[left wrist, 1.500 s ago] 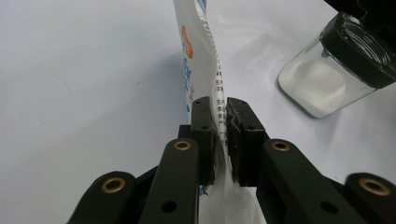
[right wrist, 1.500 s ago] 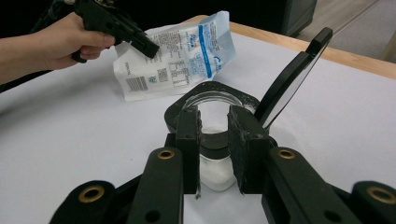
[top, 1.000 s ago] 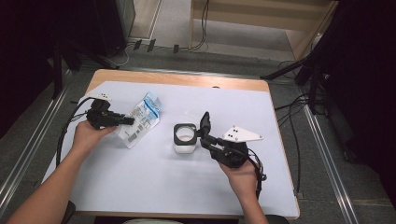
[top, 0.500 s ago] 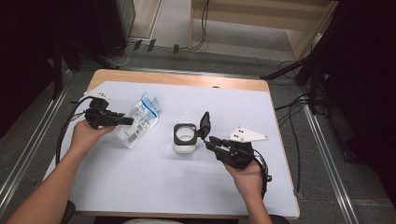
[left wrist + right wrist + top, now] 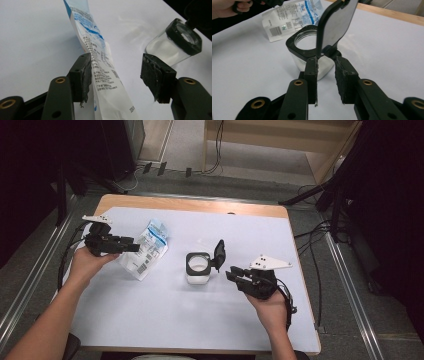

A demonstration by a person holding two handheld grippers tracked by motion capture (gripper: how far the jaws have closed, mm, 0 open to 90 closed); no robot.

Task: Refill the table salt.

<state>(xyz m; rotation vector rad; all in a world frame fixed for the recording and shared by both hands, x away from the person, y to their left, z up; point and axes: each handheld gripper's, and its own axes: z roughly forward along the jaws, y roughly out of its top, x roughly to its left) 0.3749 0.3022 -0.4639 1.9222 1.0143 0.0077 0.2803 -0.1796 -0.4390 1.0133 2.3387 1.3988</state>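
Left gripper (image 5: 131, 246): held at about 9 o'clock on the counter, its tips over the near edge of the packet. In the left gripper view (image 5: 120, 75) the jaws stand wide apart; the packet runs up between them and lies against the pad at that view's left, while the other pad is clear of it.

Packet (image 5: 146, 250): a flat white pouch with blue print and a barcode, lying on the counter at about 10 o'clock from the jar, well apart from it. In the left gripper view (image 5: 100, 57) it looks twisted and partly raised; whether the lower end is off the surface cannot be told.

Right gripper (image 5: 231, 274): held at about 4 o'clock from the jar, pointing toward it. In the right gripper view (image 5: 325, 72) the jaws are narrowed with a gap between the pads, just short of the jar's hinge; they grip nothing.

Jar (image 5: 199, 267): a clear, squarish container with a black collar, upright near the middle of the counter, white contents in its lower part (image 5: 308, 56).

Lid (image 5: 219, 251): black, hinged at the jar's 3 o'clock side, standing open and nearly upright (image 5: 335, 25).

Counter (image 5: 150, 310): white sheet over a wooden top.

Left hand (image 5: 86, 264): wrapped around its gripper's handle.

Right hand (image 5: 270, 306): under its gripper, below the grey plate.
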